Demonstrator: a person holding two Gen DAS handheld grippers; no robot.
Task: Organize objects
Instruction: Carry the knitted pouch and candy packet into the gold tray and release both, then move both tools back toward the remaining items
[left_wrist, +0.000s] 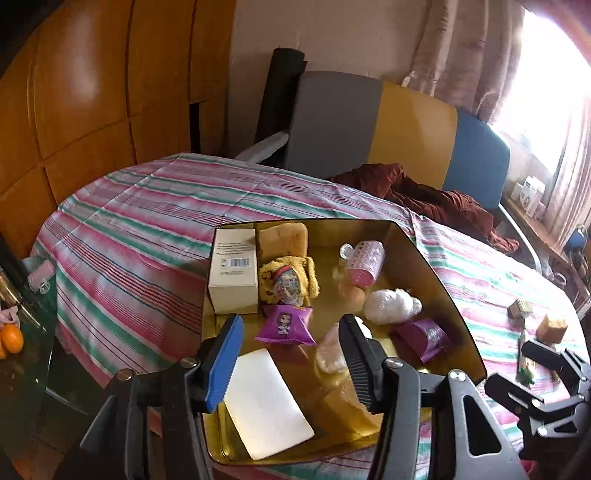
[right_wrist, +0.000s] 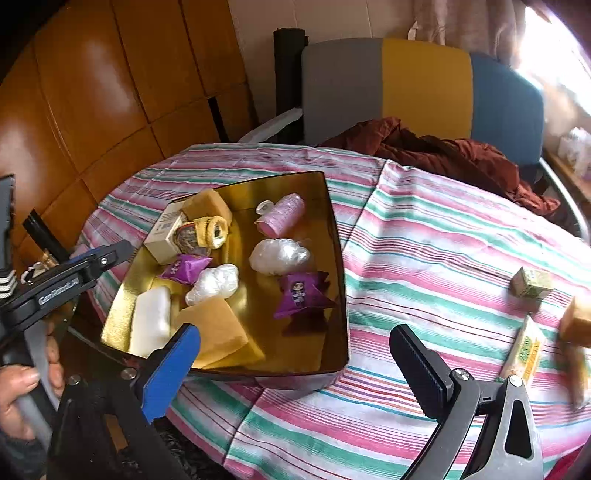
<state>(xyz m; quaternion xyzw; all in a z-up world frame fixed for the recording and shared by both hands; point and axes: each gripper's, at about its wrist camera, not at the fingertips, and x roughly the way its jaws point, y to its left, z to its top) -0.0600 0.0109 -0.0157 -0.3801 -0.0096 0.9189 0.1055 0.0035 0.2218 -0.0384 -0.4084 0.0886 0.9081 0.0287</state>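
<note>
While both grippers hang with fingers spread and nothing between them, the left gripper (left_wrist: 291, 354) sits over the near end of the gold tray (right_wrist: 338, 258) and the right gripper (right_wrist: 295, 358) hovers just right of it. Inside the tray lie a cream box (left_wrist: 233, 269), sponges, purple packets (left_wrist: 286, 326), a pink roller (left_wrist: 364, 263) and white wads. On the striped cloth (right_wrist: 424, 240) far right rest a small green box (right_wrist: 532, 283) and a yellow packet (right_wrist: 526, 350)
</note>
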